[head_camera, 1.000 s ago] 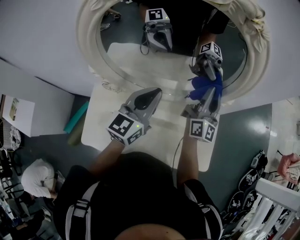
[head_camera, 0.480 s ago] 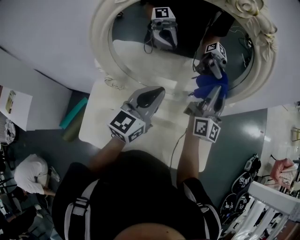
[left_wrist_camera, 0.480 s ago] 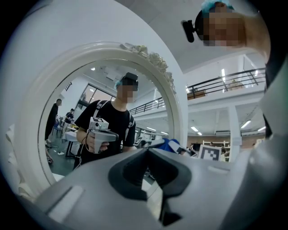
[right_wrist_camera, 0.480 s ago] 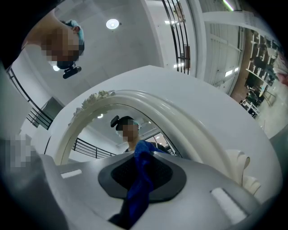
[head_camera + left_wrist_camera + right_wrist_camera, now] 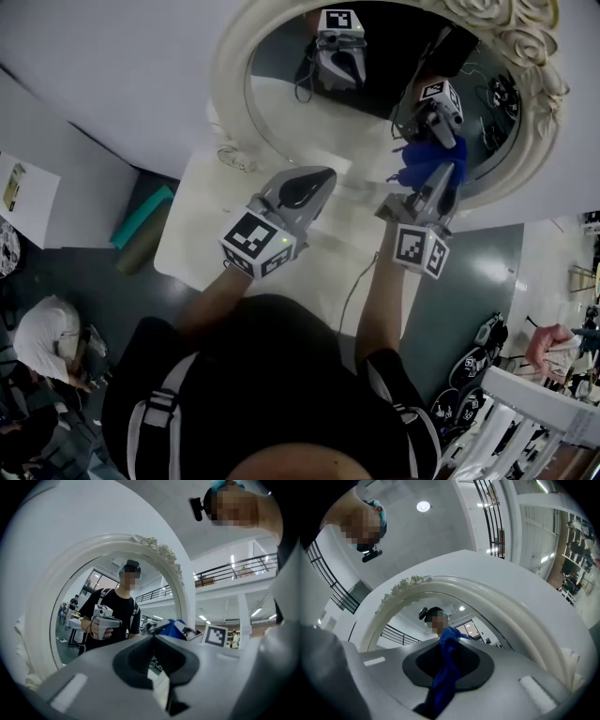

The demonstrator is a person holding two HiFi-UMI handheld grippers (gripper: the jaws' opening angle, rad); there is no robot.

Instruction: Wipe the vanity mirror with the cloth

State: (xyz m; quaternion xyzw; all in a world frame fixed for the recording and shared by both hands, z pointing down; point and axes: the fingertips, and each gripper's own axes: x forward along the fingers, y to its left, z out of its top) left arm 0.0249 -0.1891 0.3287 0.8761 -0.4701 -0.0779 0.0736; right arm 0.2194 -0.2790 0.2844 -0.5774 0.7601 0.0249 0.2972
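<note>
The vanity mirror, an oval glass in an ornate cream frame, stands on a white table. My right gripper is shut on a blue cloth and holds it against the lower right of the glass. In the right gripper view the cloth hangs between the jaws of the right gripper, under the frame. My left gripper is shut and empty, pointing at the mirror's lower edge. In the left gripper view, the left gripper faces the frame, with the cloth to its right.
A teal roll lies on the floor left of the table. A person in white crouches at the lower left. Shoes and a white rack stand at the lower right. A cable runs down from the right gripper.
The head view has swung, so the mirror and both grippers sit further right and higher in the picture. The cloth stays on the lower right glass. The left gripper stays shut.
</note>
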